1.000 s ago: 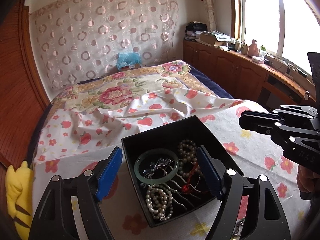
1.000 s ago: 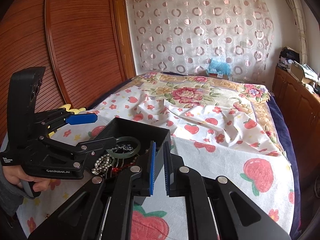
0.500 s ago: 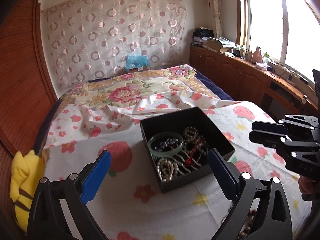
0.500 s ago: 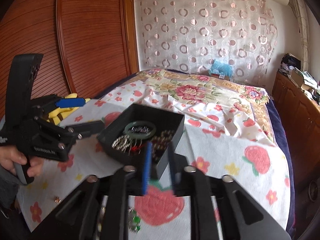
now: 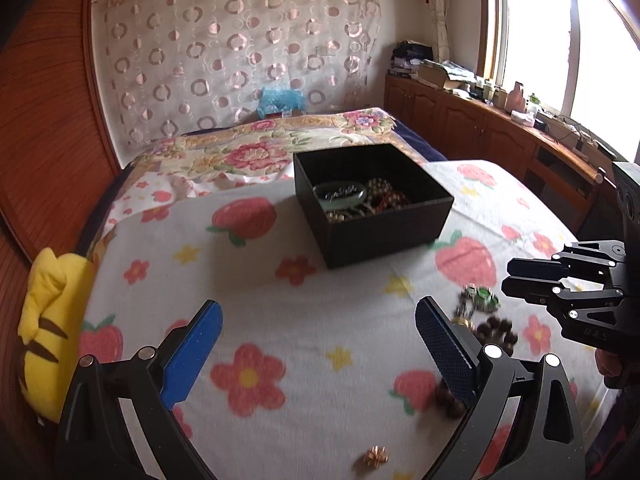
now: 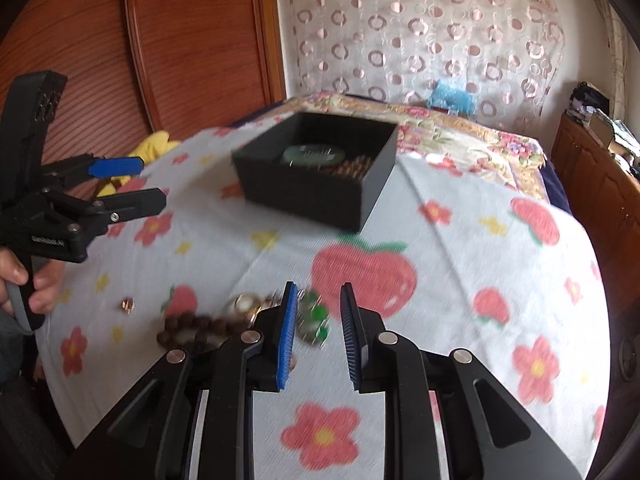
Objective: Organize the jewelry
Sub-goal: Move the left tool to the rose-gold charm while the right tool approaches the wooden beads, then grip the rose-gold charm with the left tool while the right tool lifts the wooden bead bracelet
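A black open box point(image 5: 372, 208) point(image 6: 320, 184) holds a green bangle point(image 5: 340, 196), pearl beads and other jewelry. Loose pieces lie on the floral cloth nearer me: a green-stone piece point(image 5: 482, 300) point(image 6: 316, 316), a brown bead bracelet point(image 5: 496, 330) point(image 6: 192, 330), more brown beads point(image 5: 446, 400), a small gold piece point(image 5: 376, 456) point(image 6: 128, 304). My left gripper point(image 5: 320, 352) point(image 6: 132, 184) is wide open and empty, well back from the box. My right gripper point(image 6: 318, 332) point(image 5: 520, 280) is partly open and empty, just above the green-stone piece.
A yellow plush toy point(image 5: 48, 332) lies at the cloth's left edge. A wooden panel point(image 6: 192, 40) stands to the left, a wooden cabinet point(image 5: 480, 132) under the window to the right. A flowered bedspread point(image 5: 248, 148) lies behind the box.
Both grippers have pulled back from the box towards the cloth's near edge. My right gripper has opened from almost shut. The loose jewelry has come into view.
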A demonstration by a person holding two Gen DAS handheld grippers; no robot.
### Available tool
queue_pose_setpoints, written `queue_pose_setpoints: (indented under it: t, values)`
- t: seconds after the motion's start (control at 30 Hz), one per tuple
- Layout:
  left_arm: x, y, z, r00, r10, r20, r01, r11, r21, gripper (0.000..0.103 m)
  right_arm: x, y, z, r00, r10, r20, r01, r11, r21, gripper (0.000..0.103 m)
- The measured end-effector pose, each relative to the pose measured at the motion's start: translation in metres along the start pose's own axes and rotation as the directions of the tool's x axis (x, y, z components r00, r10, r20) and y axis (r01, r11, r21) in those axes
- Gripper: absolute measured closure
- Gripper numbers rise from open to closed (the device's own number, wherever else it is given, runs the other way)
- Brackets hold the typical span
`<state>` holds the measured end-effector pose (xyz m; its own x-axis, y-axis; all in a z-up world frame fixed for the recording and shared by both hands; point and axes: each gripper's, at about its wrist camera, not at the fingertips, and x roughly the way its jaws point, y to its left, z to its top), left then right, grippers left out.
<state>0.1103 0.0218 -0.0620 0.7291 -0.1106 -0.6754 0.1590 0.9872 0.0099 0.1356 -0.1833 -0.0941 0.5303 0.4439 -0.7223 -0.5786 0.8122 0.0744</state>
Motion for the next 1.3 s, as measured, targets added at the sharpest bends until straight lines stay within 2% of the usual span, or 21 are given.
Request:
queue_pose_setpoints:
  t: [0.27,0.4,0.77,1.03,1.1,1.3]
  values:
    - [-0.013,0.003,-0.032,0.999,-0.019,-0.034,0.019,1.0,-0.003,0.009,0.009,0.019,-0.013,0.998,0.03,-0.05,-0.031,0.999,-0.025,0.079]
    - [-0.021,-0.001,-0.043,0.998,-0.04,-0.038,0.04,0.999,0.001,0.01,0.012,0.019,-0.017,0.997,0.003,-0.08,-0.003,1.0,-0.009,0.079]
    - [-0.03,-0.021,-0.071,0.991,-0.101,-0.083,0.104,0.994,0.029,0.04,0.014,0.021,-0.015,0.996,-0.032,-0.081,0.029,0.999,-0.029,0.079]
    - [-0.02,-0.031,-0.077,0.988,-0.099,-0.117,0.105,0.993,0.047,0.07,0.016,0.025,-0.018,0.997,-0.035,-0.072,0.033,0.999,-0.031,0.079]
    - [-0.019,-0.032,-0.077,0.988,-0.097,-0.12,0.104,0.993,0.049,0.075,0.016,0.024,-0.018,0.997,-0.036,-0.073,0.033,0.999,-0.032,0.079]
    - [-0.017,-0.032,-0.078,0.988,-0.087,-0.126,0.096,0.994,0.059,0.079,0.016,0.025,-0.019,0.997,-0.037,-0.073,0.034,0.999,-0.033,0.079]
